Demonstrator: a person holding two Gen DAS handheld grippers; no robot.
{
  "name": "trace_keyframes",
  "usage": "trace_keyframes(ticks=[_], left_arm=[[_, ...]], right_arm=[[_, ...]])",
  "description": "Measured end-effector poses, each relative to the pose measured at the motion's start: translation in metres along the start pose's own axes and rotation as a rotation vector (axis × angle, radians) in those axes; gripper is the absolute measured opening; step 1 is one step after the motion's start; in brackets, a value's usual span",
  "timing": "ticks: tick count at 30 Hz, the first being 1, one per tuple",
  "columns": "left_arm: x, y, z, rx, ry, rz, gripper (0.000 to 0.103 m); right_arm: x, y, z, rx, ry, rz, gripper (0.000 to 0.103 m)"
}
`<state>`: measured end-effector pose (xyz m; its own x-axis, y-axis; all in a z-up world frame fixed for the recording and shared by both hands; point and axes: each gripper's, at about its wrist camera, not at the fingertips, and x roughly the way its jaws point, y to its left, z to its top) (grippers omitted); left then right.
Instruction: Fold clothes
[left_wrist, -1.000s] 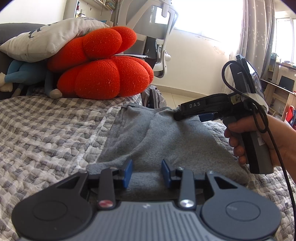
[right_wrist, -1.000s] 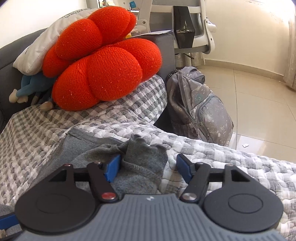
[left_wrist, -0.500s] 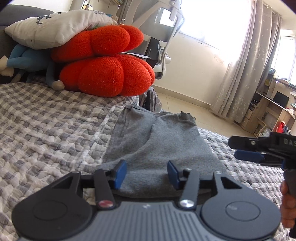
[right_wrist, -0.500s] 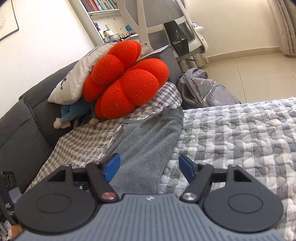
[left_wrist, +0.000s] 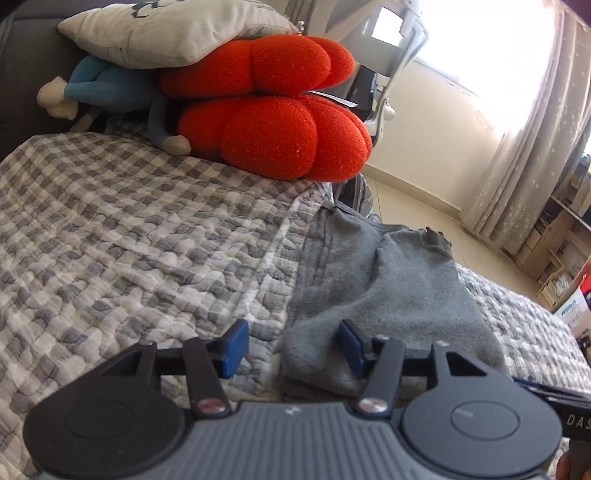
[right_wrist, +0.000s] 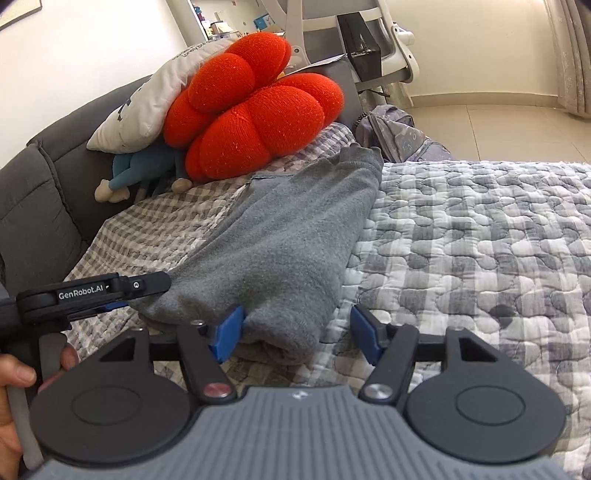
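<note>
A grey garment (right_wrist: 295, 243), folded into a long narrow strip, is laid on the checked quilt (right_wrist: 480, 236), its far end near the red knitted cushion (right_wrist: 255, 114); the near end is bracketed by both tools. The left gripper (left_wrist: 291, 345) is held with its blue pads spread, the near left corner of the cloth seen between them but not pinched; the right gripper (right_wrist: 297, 330) is likewise spread wide around the near right corner, one pad (right_wrist: 229, 328) just beside the folded edge.
</note>
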<state>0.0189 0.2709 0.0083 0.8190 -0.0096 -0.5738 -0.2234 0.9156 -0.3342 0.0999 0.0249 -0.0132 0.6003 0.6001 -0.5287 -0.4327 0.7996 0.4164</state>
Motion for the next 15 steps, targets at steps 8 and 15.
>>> trace_keyframes(ticks=[8, 15], left_arm=[[-0.007, 0.012, 0.003, -0.095, 0.047, -0.106, 0.053], [0.012, 0.000, -0.006, -0.061, 0.077, -0.115, 0.052]], right_arm=[[-0.016, -0.035, -0.009, 0.310, -0.065, 0.144, 0.070], [-0.010, -0.030, -0.009, 0.343, -0.091, 0.151, 0.067]])
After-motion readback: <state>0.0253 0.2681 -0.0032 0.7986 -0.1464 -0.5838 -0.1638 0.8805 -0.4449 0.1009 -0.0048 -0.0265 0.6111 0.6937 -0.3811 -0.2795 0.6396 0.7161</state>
